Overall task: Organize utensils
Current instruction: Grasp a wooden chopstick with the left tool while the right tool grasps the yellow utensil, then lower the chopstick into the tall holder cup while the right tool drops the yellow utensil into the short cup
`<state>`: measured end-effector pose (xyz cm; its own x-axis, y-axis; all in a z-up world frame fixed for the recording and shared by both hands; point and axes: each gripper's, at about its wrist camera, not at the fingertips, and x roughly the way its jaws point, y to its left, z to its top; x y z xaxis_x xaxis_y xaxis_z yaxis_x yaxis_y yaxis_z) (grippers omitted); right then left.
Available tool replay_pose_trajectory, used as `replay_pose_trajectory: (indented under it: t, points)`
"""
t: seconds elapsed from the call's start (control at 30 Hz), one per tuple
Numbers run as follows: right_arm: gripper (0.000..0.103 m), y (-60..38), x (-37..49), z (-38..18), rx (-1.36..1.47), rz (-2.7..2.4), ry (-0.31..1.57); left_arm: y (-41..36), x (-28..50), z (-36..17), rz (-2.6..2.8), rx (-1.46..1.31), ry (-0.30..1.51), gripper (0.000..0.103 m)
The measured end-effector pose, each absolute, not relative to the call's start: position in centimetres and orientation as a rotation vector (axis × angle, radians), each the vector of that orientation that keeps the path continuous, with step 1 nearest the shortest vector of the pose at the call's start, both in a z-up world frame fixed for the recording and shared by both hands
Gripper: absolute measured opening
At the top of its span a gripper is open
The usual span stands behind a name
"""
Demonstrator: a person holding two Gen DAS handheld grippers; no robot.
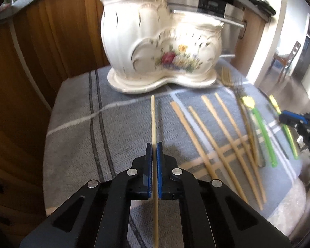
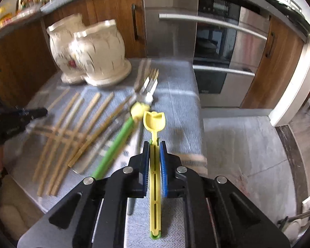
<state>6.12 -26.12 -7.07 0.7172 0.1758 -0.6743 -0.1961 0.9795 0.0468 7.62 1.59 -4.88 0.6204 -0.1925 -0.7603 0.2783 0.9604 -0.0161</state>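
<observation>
My left gripper (image 1: 154, 147) is shut on a bamboo chopstick (image 1: 153, 119) that points toward the white floral ceramic holder (image 1: 155, 41) at the far side of the grey cloth (image 1: 76, 124). Several more chopsticks (image 1: 223, 138) lie to its right. My right gripper (image 2: 154, 144) is shut on a yellow tulip-headed utensil (image 2: 154, 119), held above the cloth. A green-handled utensil with a yellow head (image 2: 117, 142) lies left of it. The holder (image 2: 93, 51) stands at the back left in the right wrist view. Forks (image 2: 149, 82) lie beyond.
Wooden cabinets (image 1: 51, 31) stand behind the holder. A steel oven (image 2: 215, 47) is at the back right. The cloth's right edge drops to a grey floor (image 2: 248, 144). The right gripper shows at the right edge of the left wrist view (image 1: 299, 122).
</observation>
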Motion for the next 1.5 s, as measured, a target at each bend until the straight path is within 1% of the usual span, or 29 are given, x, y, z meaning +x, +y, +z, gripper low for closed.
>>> replay_pose_trajectory:
  t: [0.13,0.37,0.5,0.67,0.87,1.07,1.17,1.33,1.5]
  points:
    - [0.01,-25.6,5.7,-4.5,-0.011,0.244,0.622,1.6,5.9,-1.9,-0.321,0.086,0.738,0.005]
    - [0.01,-23.2,7.7,1.5,0.04,0.331,0.414,1.9,5.2,5.9,-0.355,0.058,0.5,0.005]
    - [0.01,-21.7,10.0,4.6,0.102,0.384,0.303,2.9,7.7,9.9,-0.347,0.036,0.376,0.005]
    - [0.01,-21.0,14.5,6.5,0.209,0.404,0.222,3.0,15.0,12.6,-0.349,-0.053,0.289,0.005]
    - [0.01,-20.5,20.1,5.9,0.339,0.41,0.259,2.8,20.0,12.4,-0.341,-0.126,0.241,0.005]
    - [0.01,-19.5,21.3,3.6,0.311,0.388,0.252,2.9,21.7,10.6,-0.308,-0.118,0.21,0.005]
    - [0.01,-19.1,21.2,2.3,0.267,0.384,0.271,2.9,21.6,8.8,-0.289,-0.081,0.222,0.005]
    - [0.01,-19.0,20.3,0.9,0.209,0.405,0.306,3.8,19.7,7.5,-0.297,-0.054,0.244,0.005]
    - [0.01,-18.6,19.0,0.3,0.149,0.394,0.339,4.7,18.0,6.6,-0.293,-0.036,0.322,0.005]
